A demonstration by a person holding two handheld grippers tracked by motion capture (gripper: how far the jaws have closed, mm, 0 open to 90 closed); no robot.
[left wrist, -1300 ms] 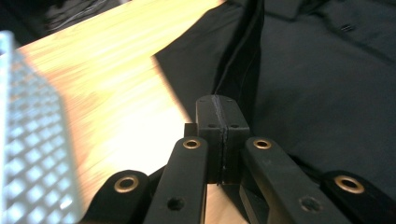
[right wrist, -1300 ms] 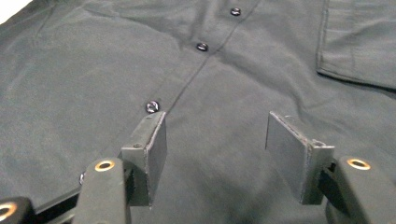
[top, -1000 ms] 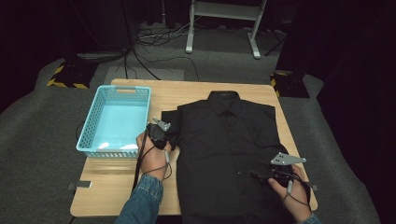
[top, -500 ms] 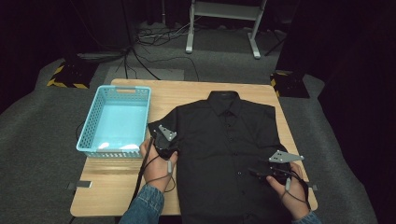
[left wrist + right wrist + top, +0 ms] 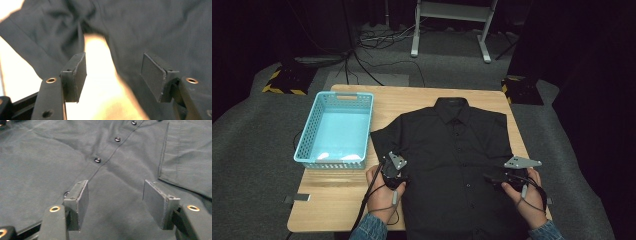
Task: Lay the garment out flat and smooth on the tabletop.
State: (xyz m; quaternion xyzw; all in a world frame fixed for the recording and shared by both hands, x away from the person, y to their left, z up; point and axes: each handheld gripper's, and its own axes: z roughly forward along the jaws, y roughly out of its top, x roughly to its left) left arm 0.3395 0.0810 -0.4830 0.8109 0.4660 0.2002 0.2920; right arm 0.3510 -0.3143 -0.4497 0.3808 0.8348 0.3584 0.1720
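A black short-sleeved shirt (image 5: 457,150) lies flat, buttoned front up, on the wooden table (image 5: 337,200). My left gripper (image 5: 393,169) is at the shirt's left side, just below the spread left sleeve (image 5: 384,137). Its jaws have just been opening and now stand open. In the left gripper view the left gripper (image 5: 113,75) has bare table and the shirt's edge (image 5: 150,37) beyond its gap, with nothing pressed between the pads. My right gripper (image 5: 490,178) hovers open over the shirt's lower right front. In the right gripper view the right gripper (image 5: 115,200) faces the button line (image 5: 97,160).
A light blue plastic basket (image 5: 332,162) stands on the table's left half, beside the sleeve. The shirt's right side reaches the table's right edge. Grey carpet, cables and a metal stand lie beyond the far edge.
My left hand has drawn back from the sleeve toward the near edge, and its jaws have opened. The sleeve stays spread on the table. The right hand has kept still.
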